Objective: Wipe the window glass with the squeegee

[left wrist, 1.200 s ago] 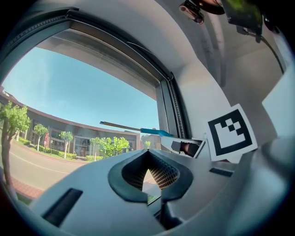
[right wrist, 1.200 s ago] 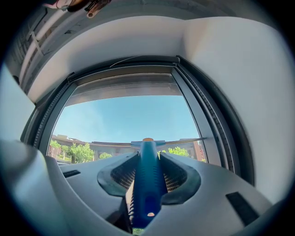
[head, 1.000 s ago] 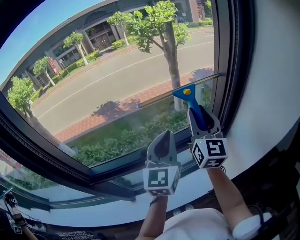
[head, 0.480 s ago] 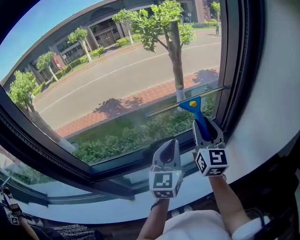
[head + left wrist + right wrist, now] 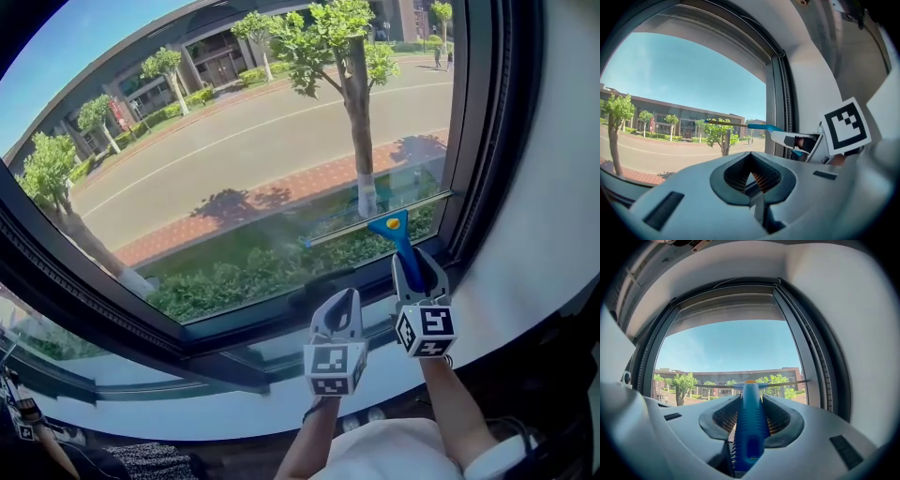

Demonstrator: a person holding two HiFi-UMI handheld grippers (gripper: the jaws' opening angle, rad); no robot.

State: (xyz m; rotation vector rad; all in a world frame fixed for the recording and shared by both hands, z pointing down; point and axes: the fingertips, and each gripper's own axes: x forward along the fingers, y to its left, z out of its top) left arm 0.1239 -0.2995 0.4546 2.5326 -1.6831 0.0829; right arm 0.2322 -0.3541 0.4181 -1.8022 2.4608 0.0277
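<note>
While right gripper clamps handle of blue plastic squeegee, its blade lies ahead against clear window glass; left gripper beside, jaws together, empty.

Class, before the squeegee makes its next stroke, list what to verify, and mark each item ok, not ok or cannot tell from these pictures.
1. Grip: right gripper shut on the squeegee handle: ok.
2. Handle centred and straight between the jaws: ok.
3. Blade pressed on the window glass along its whole length: cannot tell.
4. Blade's right end free of the window frame: cannot tell; it sits right at it.
5. Bare glass left under the blade: ok.
6. The left gripper shut, empty, below the blade's path: ok.
</note>
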